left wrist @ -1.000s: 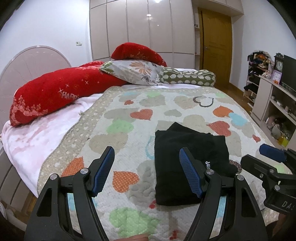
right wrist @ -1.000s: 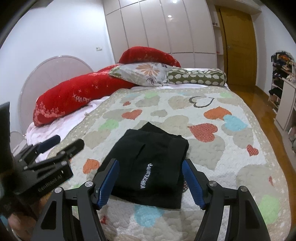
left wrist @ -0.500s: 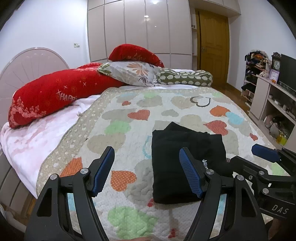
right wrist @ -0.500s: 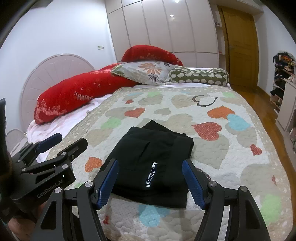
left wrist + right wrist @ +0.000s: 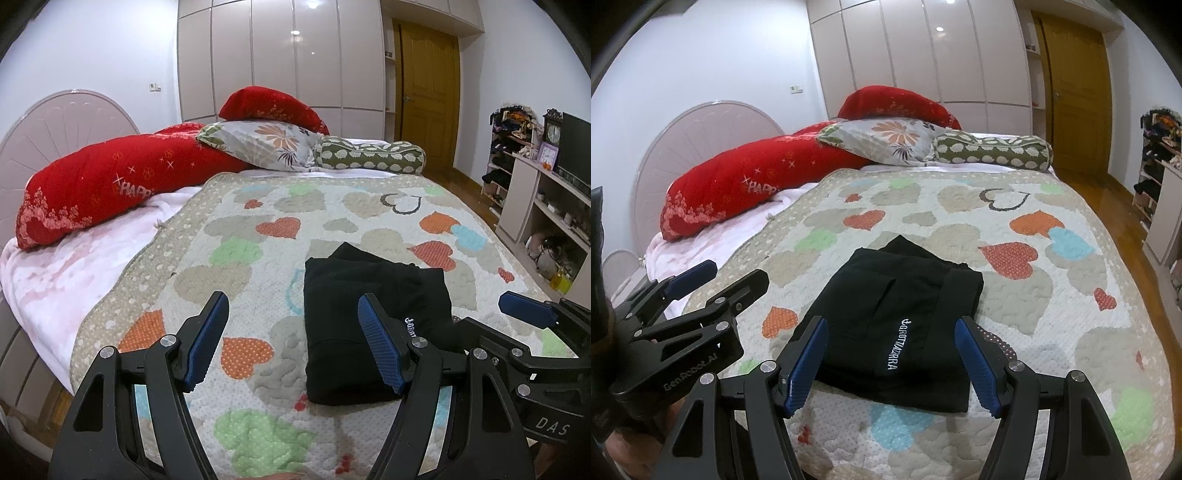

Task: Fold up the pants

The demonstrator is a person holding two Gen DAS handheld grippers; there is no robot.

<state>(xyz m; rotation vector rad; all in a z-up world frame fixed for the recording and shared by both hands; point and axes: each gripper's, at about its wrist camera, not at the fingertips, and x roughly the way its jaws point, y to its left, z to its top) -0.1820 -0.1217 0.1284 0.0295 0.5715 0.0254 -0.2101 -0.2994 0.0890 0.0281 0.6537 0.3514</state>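
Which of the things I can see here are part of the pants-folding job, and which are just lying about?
Part of the job:
- folded black fabric pants with white lettering
- left claw, open
- right claw, open

Just lying about:
- long red velvet pillow
- grey flowered pillow
- green patterned bolster
- heart-patterned quilt

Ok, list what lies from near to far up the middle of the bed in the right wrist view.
Folded black pants → quilted heart-pattern bedspread → grey floral pillow → red embroidered cushion
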